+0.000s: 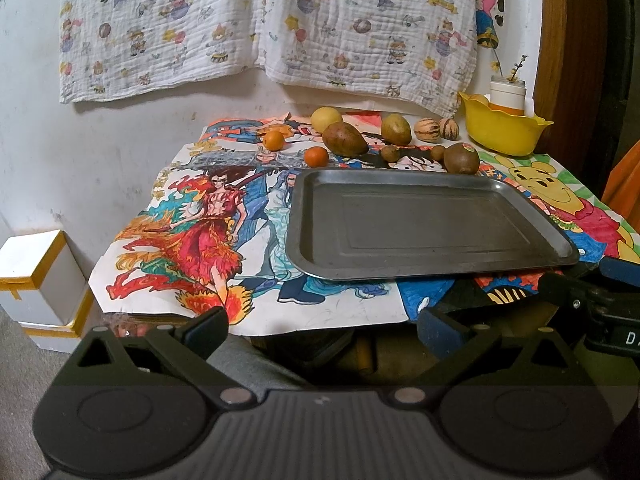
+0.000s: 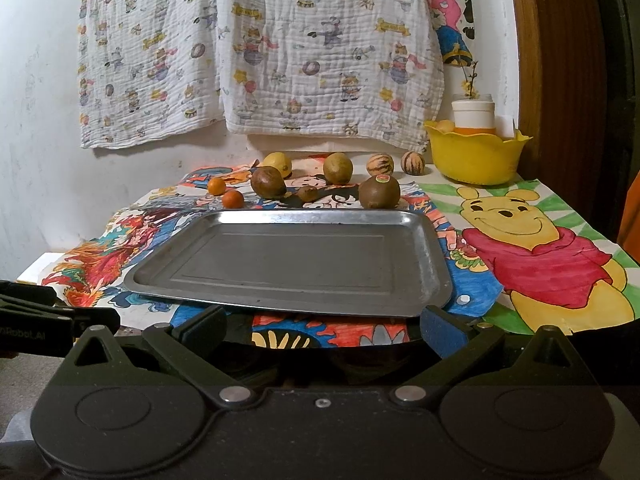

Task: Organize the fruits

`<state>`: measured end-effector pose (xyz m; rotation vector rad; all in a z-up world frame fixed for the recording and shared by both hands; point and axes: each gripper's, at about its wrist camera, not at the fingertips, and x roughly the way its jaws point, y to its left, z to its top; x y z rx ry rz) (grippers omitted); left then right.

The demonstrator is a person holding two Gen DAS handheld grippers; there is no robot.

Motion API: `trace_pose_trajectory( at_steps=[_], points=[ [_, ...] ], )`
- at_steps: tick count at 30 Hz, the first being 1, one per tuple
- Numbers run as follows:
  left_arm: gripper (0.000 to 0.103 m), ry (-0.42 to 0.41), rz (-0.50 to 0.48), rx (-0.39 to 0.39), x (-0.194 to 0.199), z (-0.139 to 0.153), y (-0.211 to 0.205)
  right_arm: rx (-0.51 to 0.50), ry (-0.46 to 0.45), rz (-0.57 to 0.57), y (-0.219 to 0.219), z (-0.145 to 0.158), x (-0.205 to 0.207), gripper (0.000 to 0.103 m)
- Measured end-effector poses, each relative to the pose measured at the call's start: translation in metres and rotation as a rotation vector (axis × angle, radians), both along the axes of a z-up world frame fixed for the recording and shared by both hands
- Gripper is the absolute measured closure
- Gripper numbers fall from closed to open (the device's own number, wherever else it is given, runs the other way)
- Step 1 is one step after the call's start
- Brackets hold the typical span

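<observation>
Left claw (image 1: 320, 330) nearest, jaws spread, empty; right claw (image 2: 320, 330) likewise spread, empty | metal tray (image 2: 288, 300) bare, mid-tabletop | fruits beyond its far rim: two oranges (image 2: 232, 199), avocado (image 2: 268, 182), kiwi (image 2: 379, 192), striped melons (image 2: 380, 165); yellow bowl (image 2: 474, 156) far right | step: pre-grasp, nothing sorted; next, probably reach over tray, close on one fruit.

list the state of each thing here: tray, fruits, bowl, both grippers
metal tray: bare, flat on the table
fruits: loose on the table behind the tray
yellow bowl: upright, holds a white jar
left gripper: fingers open, holding nothing
right gripper: fingers open, holding nothing
</observation>
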<state>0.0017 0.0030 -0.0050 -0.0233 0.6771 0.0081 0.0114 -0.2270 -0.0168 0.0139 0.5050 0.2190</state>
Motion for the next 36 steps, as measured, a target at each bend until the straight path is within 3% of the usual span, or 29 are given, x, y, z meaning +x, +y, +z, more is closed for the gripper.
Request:
trace_pose_trajectory(
  at_steps=[36],
  points=[
    [0.001,0.031,-0.011,0.0,0.0088,-0.0036,-0.0015,0.038,0.004,0.009,0.0025,-0.003,0.0041,0.0]
  ],
)
